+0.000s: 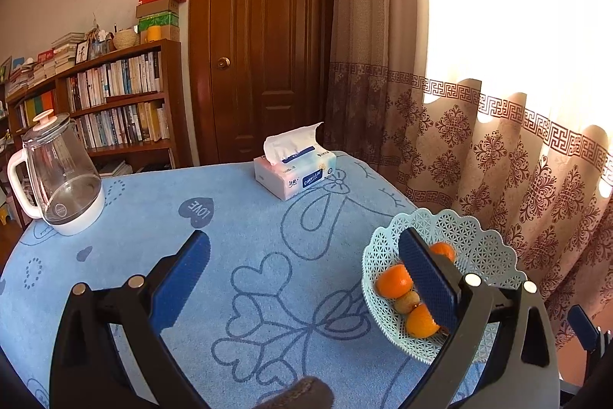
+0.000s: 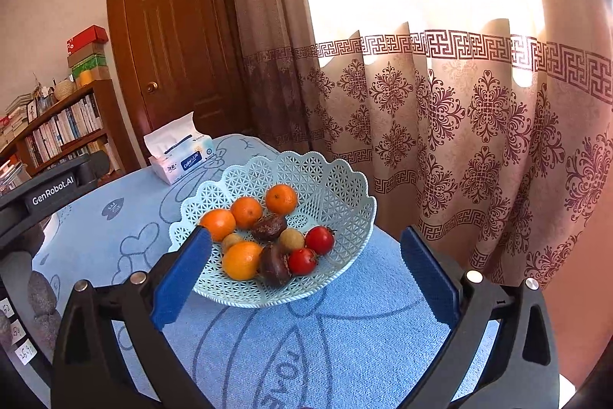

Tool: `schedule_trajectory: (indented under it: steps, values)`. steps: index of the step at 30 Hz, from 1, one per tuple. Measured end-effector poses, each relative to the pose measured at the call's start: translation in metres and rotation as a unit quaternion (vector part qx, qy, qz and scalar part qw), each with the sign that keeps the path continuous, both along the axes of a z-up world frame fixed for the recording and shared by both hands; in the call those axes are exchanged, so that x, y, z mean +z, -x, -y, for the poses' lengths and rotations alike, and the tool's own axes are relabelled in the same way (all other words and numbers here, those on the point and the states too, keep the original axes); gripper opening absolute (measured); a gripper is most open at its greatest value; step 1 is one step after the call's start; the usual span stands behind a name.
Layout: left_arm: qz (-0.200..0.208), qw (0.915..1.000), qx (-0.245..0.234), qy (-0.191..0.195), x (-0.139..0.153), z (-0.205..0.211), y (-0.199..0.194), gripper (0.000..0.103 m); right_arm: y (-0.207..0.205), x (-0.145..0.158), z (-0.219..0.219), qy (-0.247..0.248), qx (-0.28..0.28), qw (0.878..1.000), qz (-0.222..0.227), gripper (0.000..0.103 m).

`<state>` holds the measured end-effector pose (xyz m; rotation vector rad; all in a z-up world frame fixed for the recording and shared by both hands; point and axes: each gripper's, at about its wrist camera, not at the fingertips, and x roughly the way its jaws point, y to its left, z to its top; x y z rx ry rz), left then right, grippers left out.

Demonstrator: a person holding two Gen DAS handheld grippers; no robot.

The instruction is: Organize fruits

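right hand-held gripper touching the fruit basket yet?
Cannot tell. In the right wrist view the open right hand-held gripper straddles the fruit basket; its left finger overlaps the rim, hiding any contact or gap.

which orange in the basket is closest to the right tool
The big orange at the basket's front, beside the dark fruit; the other three sit farther back.

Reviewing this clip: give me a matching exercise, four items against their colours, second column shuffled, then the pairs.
Items:
1. basket
2. kettle
3. tissue pack
4. tablecloth

Colours or looks:
A. blue with heart drawings
B. pale mint lattice
C. clear body, white base and handle
D. white with a blue label

Pairs: 1-B, 2-C, 3-D, 4-A
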<state>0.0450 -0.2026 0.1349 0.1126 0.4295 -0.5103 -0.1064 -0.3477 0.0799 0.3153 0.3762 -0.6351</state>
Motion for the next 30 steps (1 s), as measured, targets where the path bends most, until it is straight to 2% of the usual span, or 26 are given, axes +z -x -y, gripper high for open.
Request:
schedule_trajectory:
  steps: [30]
  values:
    - [0.015, 0.9995, -0.025, -0.011, 0.003, 0.012, 0.017, 0.098, 0.006, 0.005, -0.007, 0.019, 0.008, 1.000, -0.017, 0.100]
